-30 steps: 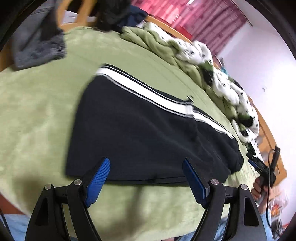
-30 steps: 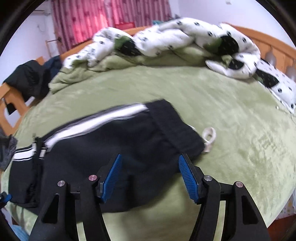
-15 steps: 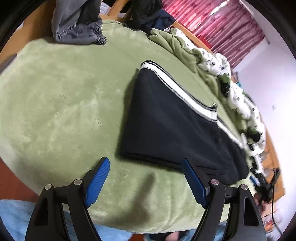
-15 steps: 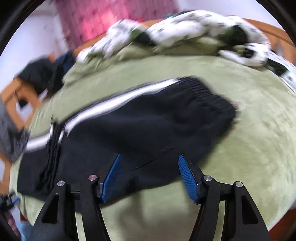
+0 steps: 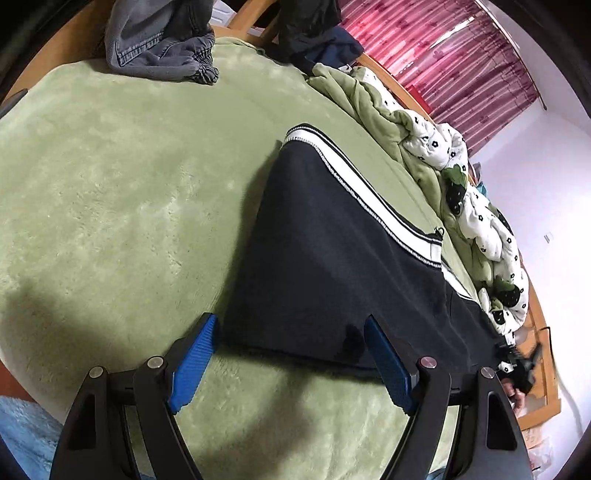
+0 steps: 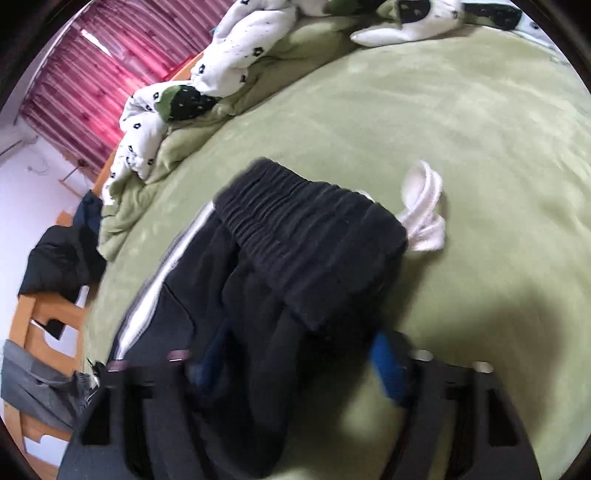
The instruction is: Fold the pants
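Note:
Black pants with a white side stripe lie folded on a green bedspread. My left gripper is open, its blue pads either side of the pants' near folded corner, just above the bed. In the right wrist view the waistband end lies close in front, with a white drawstring sticking out to the right. My right gripper is open and blurred, its fingers straddling the pants' near edge. The right gripper also shows small at the far right of the left wrist view.
A rumpled green and white spotted duvet lies along the far side of the bed. Grey jeans and dark clothes hang over the wooden bed frame. Red curtains hang behind.
My left gripper moved closer to the pants' folded corner. My right gripper swung toward the waistband end and dropped down onto the pants' edge.

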`<state>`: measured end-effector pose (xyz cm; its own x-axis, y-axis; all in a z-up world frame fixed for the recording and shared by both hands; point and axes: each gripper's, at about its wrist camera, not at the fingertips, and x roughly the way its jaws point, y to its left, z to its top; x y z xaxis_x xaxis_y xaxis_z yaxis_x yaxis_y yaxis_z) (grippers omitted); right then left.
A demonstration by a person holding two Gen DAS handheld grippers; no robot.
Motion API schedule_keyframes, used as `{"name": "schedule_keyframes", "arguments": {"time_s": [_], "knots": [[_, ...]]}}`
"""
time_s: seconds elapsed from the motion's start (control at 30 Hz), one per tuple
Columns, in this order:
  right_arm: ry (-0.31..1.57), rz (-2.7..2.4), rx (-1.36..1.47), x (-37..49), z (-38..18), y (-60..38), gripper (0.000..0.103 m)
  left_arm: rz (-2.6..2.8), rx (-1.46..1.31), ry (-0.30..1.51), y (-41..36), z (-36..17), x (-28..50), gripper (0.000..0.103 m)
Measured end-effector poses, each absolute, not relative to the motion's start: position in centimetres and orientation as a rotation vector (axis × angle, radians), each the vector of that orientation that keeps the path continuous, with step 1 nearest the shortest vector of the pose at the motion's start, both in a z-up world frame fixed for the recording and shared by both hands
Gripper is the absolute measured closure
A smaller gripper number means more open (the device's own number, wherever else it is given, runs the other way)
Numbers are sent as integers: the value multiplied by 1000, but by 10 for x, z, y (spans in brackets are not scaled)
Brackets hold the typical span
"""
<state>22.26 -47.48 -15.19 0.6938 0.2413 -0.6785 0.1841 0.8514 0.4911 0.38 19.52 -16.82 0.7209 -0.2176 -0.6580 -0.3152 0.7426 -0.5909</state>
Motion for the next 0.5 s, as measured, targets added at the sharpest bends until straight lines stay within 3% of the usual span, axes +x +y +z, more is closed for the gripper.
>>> {"name": "schedule_keyframes", "arguments": {"time_s": [0.13,0.2,0.27,0.37,0.5], "knots": [[558,171,384,211,-92,-459,56,58,-740,786,193,-169,6,24],[618,117,269,220,-100,-447,51,55,-737,782,193,-169,7,24],[750,65,215,236,-125,-450,39,53,-732,783,191,-169,8,24],[884,77,328,236,-153,-474,33,39,-746,777,193,-169,6,24],[865,27,355,209,-147,-481,31,4,-786,763,200,-172,3,25]]}}
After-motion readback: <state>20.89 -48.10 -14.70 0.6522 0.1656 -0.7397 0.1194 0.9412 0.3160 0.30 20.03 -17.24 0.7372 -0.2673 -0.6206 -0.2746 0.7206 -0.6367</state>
